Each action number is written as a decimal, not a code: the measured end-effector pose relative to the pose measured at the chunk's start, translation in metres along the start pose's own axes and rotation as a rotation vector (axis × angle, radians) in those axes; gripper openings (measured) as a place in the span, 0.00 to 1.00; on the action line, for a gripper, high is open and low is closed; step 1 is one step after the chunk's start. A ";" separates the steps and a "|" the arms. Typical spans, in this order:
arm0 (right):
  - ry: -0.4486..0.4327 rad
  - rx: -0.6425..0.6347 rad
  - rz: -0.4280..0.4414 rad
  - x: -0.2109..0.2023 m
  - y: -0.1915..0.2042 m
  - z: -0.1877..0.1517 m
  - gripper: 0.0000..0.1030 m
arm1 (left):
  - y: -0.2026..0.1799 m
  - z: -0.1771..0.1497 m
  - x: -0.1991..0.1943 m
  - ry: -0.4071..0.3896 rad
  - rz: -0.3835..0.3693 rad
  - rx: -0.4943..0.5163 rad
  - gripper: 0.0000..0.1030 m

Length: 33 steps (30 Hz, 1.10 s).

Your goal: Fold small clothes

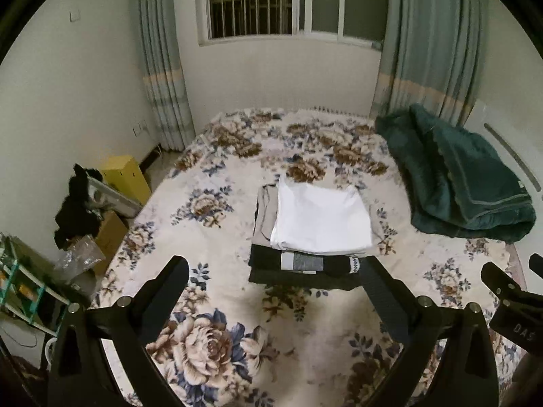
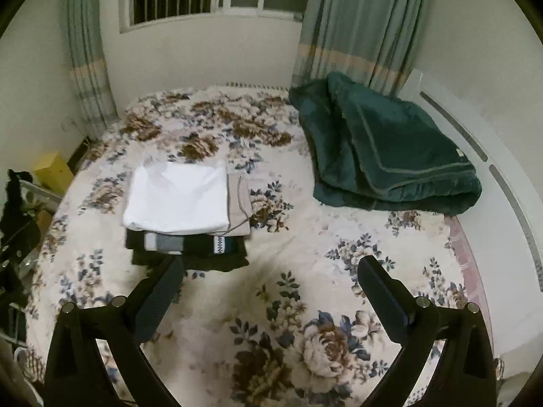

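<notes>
I have both tongs spread wide and empty above the bed [image 1: 210, 305]: the left gripper [image 1: 275, 268] hangs just short of the stack of folded clothes [image 1: 305, 247], the right gripper [image 2: 271, 268] off to the stack's right over bare bedspread.

The stack sits near the middle of the bed, with a white shirt [image 1: 322, 220] on top, a beige piece [image 2: 239, 203] under it poking out on the side toward the green blanket [image 2: 390, 156], and dark and striped pieces at the bottom. I judge all of it light, soft and limp; the white shirt would sag and unfold if I lifted it by one corner. I would pinch a folded edge with both tongs, or slide under the whole stack from the near side, since the layers look ready to slip over each other.

I can't count the garments in the stack, and its far side is hidden. I see no unfolded clothes on the bed. The clutter beyond the stack's left, off the bed, is too dark to name.
</notes>
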State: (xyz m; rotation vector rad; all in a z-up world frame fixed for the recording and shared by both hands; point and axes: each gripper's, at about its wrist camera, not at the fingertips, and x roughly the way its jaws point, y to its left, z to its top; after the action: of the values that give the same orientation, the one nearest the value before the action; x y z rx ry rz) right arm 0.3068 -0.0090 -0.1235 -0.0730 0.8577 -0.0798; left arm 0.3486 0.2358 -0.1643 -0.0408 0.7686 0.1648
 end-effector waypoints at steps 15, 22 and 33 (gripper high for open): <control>-0.185 0.008 0.050 -0.203 -0.028 -0.036 1.00 | 0.007 -0.021 -0.150 -0.147 -0.017 0.003 1.00; -0.226 0.003 0.056 -0.251 -0.043 -0.047 1.00 | 0.010 -0.030 -0.187 -0.179 -0.021 -0.012 1.00; -0.237 -0.021 0.083 -0.275 -0.049 -0.057 1.00 | 0.009 -0.042 -0.209 -0.203 -0.012 -0.017 1.00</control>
State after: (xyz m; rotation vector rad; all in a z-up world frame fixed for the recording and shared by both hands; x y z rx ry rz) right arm 0.0826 -0.0319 0.0512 -0.0653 0.6240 0.0154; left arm 0.1706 0.2127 -0.0493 -0.0437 0.5647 0.1614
